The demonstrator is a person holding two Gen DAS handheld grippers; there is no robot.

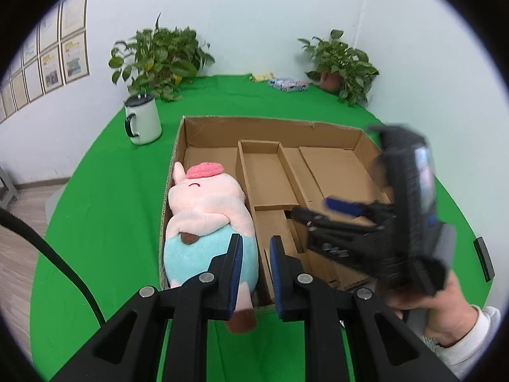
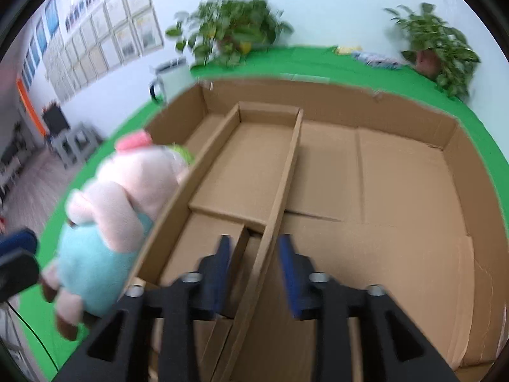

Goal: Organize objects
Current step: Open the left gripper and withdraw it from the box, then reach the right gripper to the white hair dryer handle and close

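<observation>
We saw the cardboard box [image 1: 334, 165] sitting on the green table [image 1: 105, 222], with the plush pig [image 1: 203, 222] lying in its left compartment. Our left tool [image 1: 256, 273] stood slightly parted above the pig's legs, gripping nothing. Our right tool [image 2: 253, 273] gaped wider, straddling a cardboard divider [image 2: 280, 197] without holding it.

The left black two-finger gripper with blue pads [image 1: 256, 254] points steeply downward, its jaws standing a narrow gap apart with nothing clamped between the pads. The right black two-finger gripper with blue pads [image 2: 254, 254] angles down likewise, its jaws clearly parted, the pads pressing on nothing. Seen from the left wrist camera, the right gripper's blurred body reaches in from the right edge, fingers aimed leftward. A person's bare right hand [image 1: 445, 305] wraps its handle from below, a pale sleeve cuff [image 1: 474, 337] at the wrist.
</observation>
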